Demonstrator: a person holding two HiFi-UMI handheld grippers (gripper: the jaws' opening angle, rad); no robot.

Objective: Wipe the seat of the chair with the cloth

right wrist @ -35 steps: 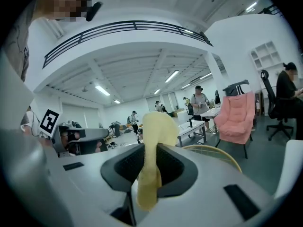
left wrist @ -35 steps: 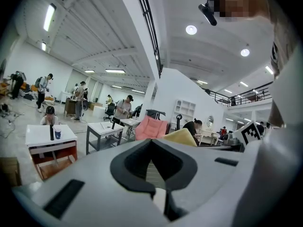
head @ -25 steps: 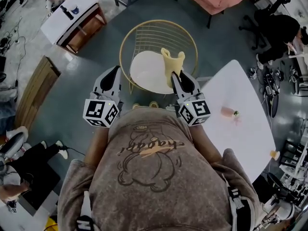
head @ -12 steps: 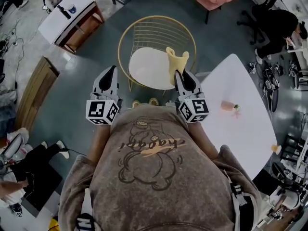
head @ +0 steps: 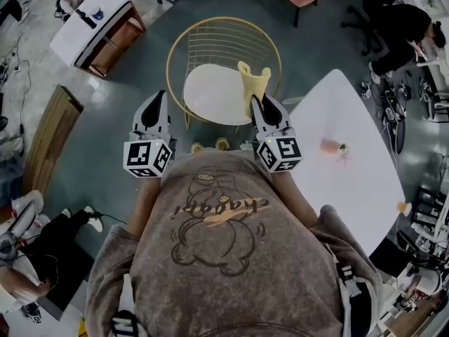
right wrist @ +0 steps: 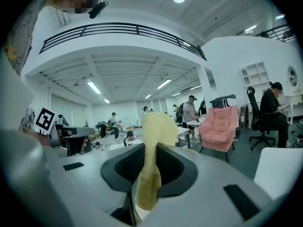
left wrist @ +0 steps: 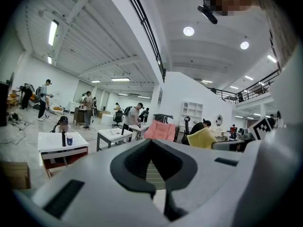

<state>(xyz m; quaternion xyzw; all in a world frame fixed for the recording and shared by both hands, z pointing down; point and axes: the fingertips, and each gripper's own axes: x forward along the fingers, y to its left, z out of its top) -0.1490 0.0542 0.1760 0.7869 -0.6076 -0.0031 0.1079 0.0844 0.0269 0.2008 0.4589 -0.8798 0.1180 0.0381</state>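
Right gripper view: the right gripper is clamped on the yellow cloth. Left gripper view: the left gripper is closed, empty. Only the head view places the cloth over the right edge of the seat of the chair.

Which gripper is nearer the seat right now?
Right. The right gripper, shut on the cloth, is over the seat's right edge, inside the chair's gold rim. The left gripper is outside the rim, off the seat's left side.
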